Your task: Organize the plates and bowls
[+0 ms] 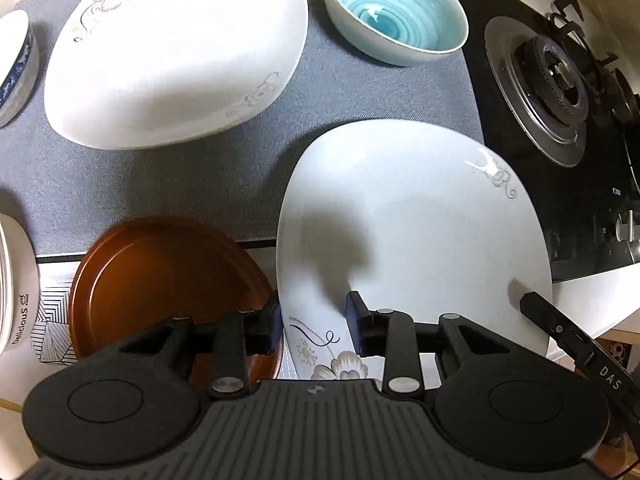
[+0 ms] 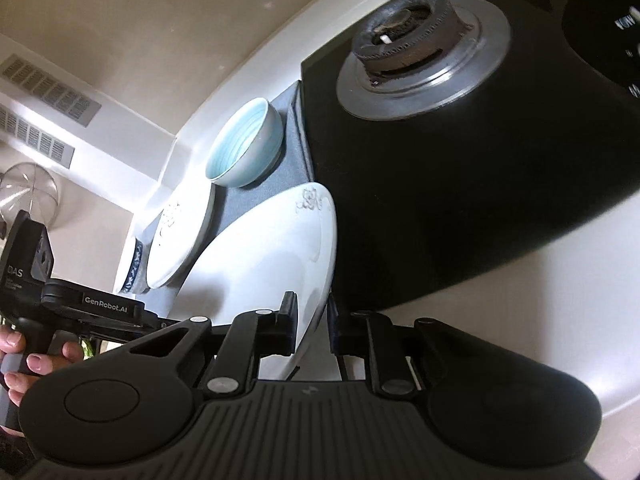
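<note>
A white squarish plate with flower print (image 1: 416, 232) is held tilted above the counter by both grippers. My left gripper (image 1: 316, 322) is shut on its near left rim. My right gripper (image 2: 314, 330) is shut on its right rim (image 2: 316, 280); its fingertip shows in the left wrist view (image 1: 534, 302). A second white flower plate (image 1: 172, 52) lies on the grey mat (image 1: 360, 92). A brown round plate (image 1: 160, 280) lies at lower left. A blue-glazed bowl (image 1: 394, 10) stands at the back; it also shows in the right wrist view (image 2: 244, 148).
A black gas hob (image 1: 560, 92) with a burner fills the right side. A blue-patterned bowl (image 1: 16, 68) stands at the far left edge. A white bowl marked "Delicious" (image 1: 16, 288) sits at the left. A wall lies behind the counter (image 2: 140, 40).
</note>
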Demonstrator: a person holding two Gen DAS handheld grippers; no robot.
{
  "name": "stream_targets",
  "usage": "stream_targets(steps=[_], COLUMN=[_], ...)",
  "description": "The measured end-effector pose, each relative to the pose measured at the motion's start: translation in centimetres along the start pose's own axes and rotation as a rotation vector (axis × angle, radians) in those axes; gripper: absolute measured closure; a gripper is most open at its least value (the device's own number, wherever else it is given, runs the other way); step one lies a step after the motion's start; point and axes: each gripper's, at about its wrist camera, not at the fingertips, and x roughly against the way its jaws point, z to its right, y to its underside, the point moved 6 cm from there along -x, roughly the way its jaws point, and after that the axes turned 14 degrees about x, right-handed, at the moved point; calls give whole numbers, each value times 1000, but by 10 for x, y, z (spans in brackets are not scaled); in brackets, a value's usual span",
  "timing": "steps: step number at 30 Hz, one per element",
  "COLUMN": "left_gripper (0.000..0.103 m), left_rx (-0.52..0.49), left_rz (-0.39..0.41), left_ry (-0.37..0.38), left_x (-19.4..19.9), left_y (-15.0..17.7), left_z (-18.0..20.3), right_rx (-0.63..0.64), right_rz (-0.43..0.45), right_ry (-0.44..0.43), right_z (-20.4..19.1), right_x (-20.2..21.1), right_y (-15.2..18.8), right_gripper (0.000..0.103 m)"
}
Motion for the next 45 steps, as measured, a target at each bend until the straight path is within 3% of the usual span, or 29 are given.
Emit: stream_targets(steps=[5, 10, 19, 24, 27, 36, 45], left_gripper=[69, 78, 80, 86, 90, 90, 90], left_rx=[9, 17, 1, 80, 70, 50, 34], left_rz=[-25, -36, -26, -59, -39, -20, -42], left_ry=[3, 8, 11, 47, 37, 56, 63], left_x=[-5, -7, -6, -11, -3, 13, 0], left_y=[-1, -7, -11, -11, -9, -4, 2], left_z=[-5, -6, -2, -15, -14, -11, -7], right_rx=[-7, -22, -50, -88, -79, -83, -116], right_rz=[-7, -30, -27, -43, -40, -33, -26], right_ry=[2, 13, -15, -53, -56, -66, -78], right_z=[2, 7, 11, 18, 15, 13, 25], right_x=[-3, -10, -10, -15, -13, -1, 5], right_y=[2, 8, 4, 5, 3, -1, -3], right_gripper=[89, 90, 95, 97, 96, 92, 94])
